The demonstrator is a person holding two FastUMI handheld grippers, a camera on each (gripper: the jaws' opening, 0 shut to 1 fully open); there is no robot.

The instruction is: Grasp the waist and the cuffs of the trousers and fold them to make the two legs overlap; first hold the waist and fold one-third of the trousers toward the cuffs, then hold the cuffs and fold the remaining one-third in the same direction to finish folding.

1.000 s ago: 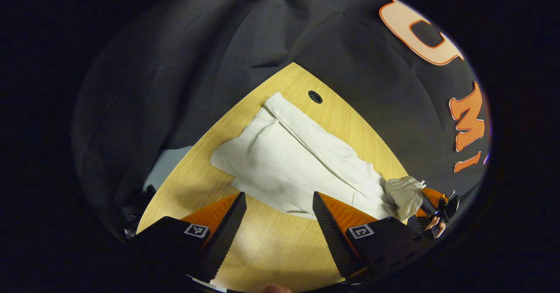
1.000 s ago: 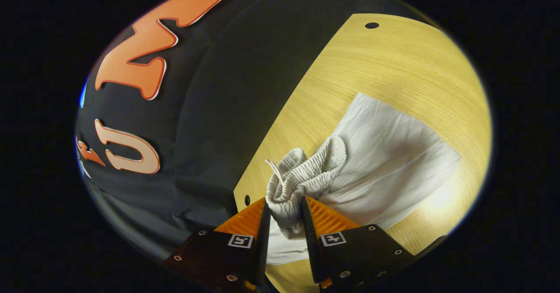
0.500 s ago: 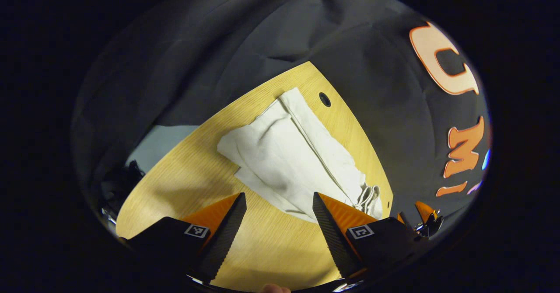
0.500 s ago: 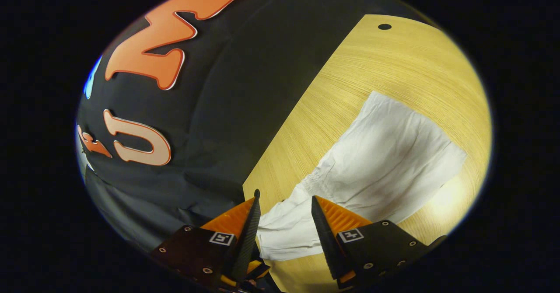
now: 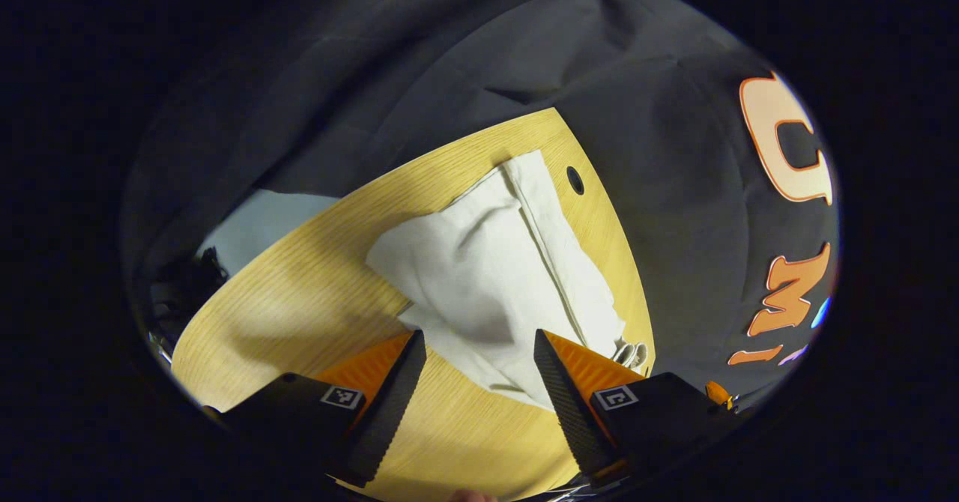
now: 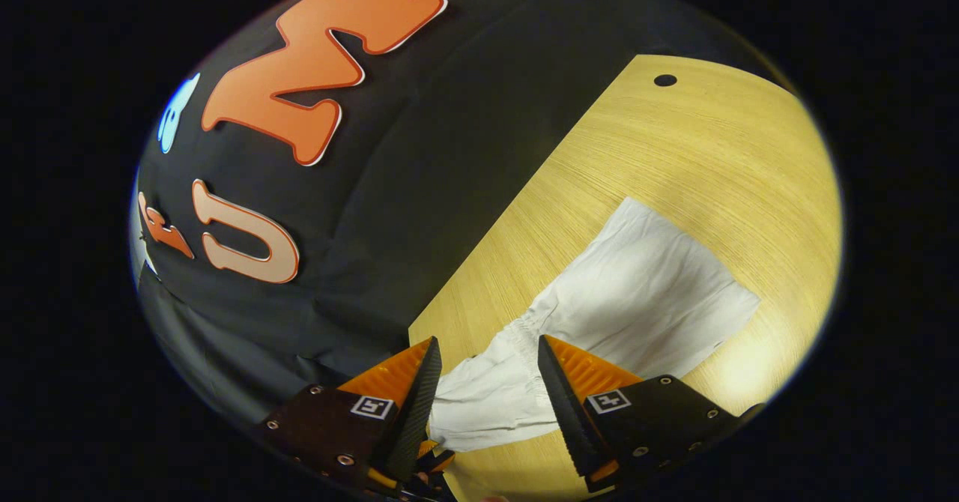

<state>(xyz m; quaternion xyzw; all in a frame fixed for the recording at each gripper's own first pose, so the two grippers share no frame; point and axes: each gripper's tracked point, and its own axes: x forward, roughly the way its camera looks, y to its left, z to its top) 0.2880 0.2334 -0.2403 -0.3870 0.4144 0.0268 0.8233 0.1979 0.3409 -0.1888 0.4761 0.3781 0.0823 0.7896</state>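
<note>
White trousers (image 6: 637, 307) lie lengthwise away from the gaping, empty right gripper (image 6: 483, 382) and left gripper (image 5: 476, 371).

The right finger (image 5: 569, 389) in the left gripper view covers the near corner of the trousers (image 5: 487, 277), so their waist end is partly hidden. In the right gripper view both fingers (image 6: 408, 404) stand in front of the trousers' (image 6: 637, 300) near end, and you cannot see if it hangs off the table (image 6: 712, 157). A dark heap (image 5: 180, 292) past the table's (image 5: 300, 277) far edge is too dim to make out.
</note>
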